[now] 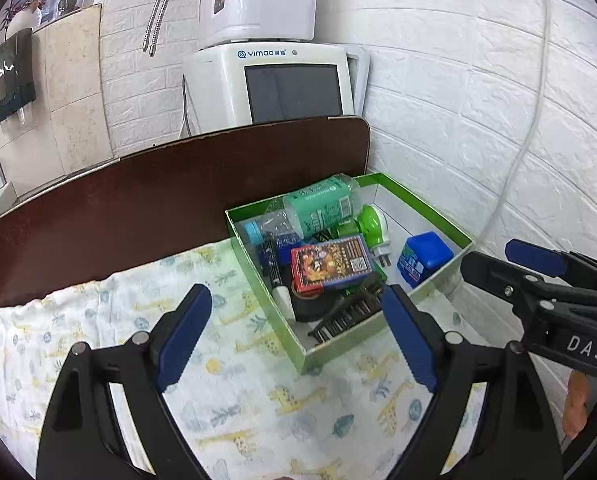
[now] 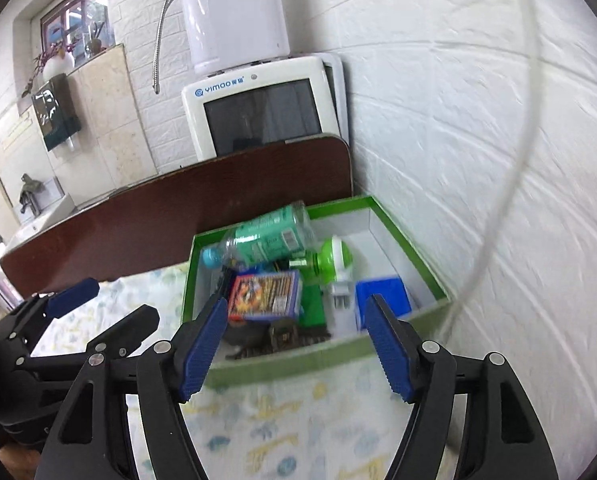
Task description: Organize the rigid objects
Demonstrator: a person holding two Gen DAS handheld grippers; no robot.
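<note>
Hovering both grippers, left (image 1: 296, 334) and right (image 2: 296, 346), spread and empty, I see the box (image 1: 418, 200) of items ahead and below; the bottle (image 1: 318, 208) lies crosswise, right gripper seemingly nearer.

The white machine (image 1: 274, 92) behind the green box (image 1: 430, 208) carries the brand "YIMAO" in blue above its dark screen. The right hand-held gripper (image 1: 498, 264), seen beside that box, bears white letters "DAS". Print on the bottle and packets is unreadable.

green box (image 1: 438, 216) full, left gripper (image 1: 298, 336) apparently empty
</note>
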